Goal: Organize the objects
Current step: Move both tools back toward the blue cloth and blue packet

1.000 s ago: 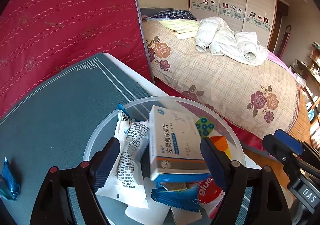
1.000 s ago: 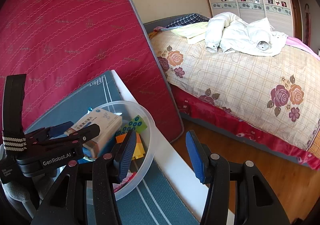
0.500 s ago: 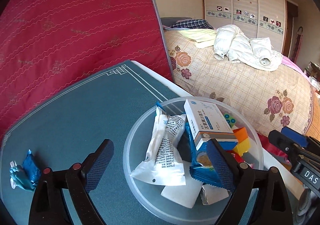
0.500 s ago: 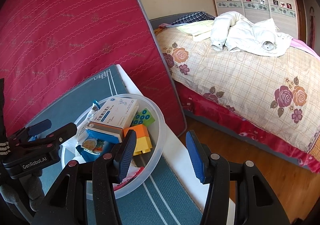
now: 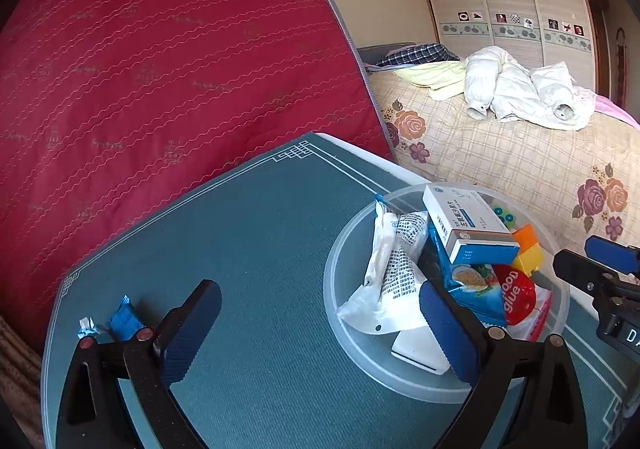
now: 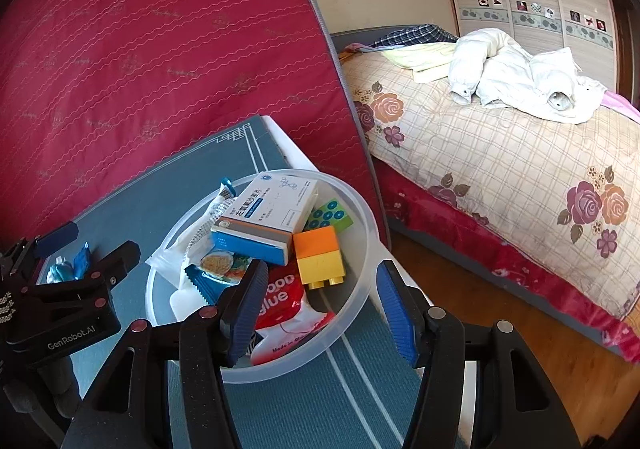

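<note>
A clear plastic bowl [image 5: 348,249] [image 6: 360,289] stands on the teal mat [image 5: 248,233]. It holds a white and blue medicine box [image 5: 468,225] [image 6: 268,217], a white packet [image 5: 396,269], a blue snack packet [image 5: 472,289], a red glue pack [image 5: 516,293] [image 6: 284,297], orange and yellow blocks [image 6: 320,255] and a green block [image 6: 330,213]. A blue candy wrapper [image 5: 124,323] [image 6: 74,263] lies on the mat at the left. My left gripper [image 5: 316,333] is open and empty, left of the bowl. My right gripper [image 6: 320,313] is open and empty over the bowl's near rim.
A red mattress [image 5: 160,69] leans behind the table. A bed with a floral quilt [image 6: 500,153] and white jacket [image 6: 516,77] stands to the right, across wooden floor [image 6: 480,313]. The table's white edge [image 6: 300,157] runs beside the bowl.
My left gripper let go of the medicine box into the bowl, opened and drew back leftward. The blue wrapper came into view. The right gripper stayed open, the bowl nearer it.
</note>
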A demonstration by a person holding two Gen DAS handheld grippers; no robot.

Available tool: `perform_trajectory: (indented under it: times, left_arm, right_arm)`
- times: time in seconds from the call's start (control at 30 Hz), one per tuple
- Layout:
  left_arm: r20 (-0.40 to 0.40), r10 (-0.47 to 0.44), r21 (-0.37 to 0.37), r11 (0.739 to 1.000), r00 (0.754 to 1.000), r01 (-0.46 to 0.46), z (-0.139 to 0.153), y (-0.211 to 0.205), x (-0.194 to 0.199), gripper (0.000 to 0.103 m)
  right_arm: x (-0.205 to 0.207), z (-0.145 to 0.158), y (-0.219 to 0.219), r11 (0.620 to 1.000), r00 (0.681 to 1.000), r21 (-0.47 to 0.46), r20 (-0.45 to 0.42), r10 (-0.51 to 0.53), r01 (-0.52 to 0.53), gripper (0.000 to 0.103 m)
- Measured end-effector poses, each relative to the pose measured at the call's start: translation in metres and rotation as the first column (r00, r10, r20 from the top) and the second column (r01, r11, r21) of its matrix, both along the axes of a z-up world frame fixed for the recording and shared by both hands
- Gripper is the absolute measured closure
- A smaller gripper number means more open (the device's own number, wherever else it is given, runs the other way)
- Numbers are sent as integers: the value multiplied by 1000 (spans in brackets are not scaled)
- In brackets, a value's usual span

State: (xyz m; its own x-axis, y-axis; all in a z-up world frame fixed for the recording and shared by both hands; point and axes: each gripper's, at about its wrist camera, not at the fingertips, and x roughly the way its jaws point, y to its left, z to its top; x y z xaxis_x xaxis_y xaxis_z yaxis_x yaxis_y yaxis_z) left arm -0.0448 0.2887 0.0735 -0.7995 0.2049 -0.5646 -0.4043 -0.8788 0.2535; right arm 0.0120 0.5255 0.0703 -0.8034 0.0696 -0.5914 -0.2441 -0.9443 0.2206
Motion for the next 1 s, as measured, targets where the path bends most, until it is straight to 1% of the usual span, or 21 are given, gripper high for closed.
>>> perform_trajectory:
  times: [0.1,0.3,0.53,1.0]
  left_arm:
    - [8,15,-1,1000,1000,-15,-2,-7,1,2]
    - [5,36,-20,999,999,-36,-7,-21,5,2]
    - [28,70,-3,998,997,-70,-12,-44,1,2]
    - [55,97,33,995,994,-99,-20,-80,-3,2]
  right_arm:
    - [1,-2,-11,1000,1000,19,3,21,-21,45]
    - [5,0,-42,992,997,95,-14,79,-77,42]
    - [11,-3,-74,979,989,145,-12,146,-142,40]
    - [12,-13,-107,972,983,144,32,182,-185,39]
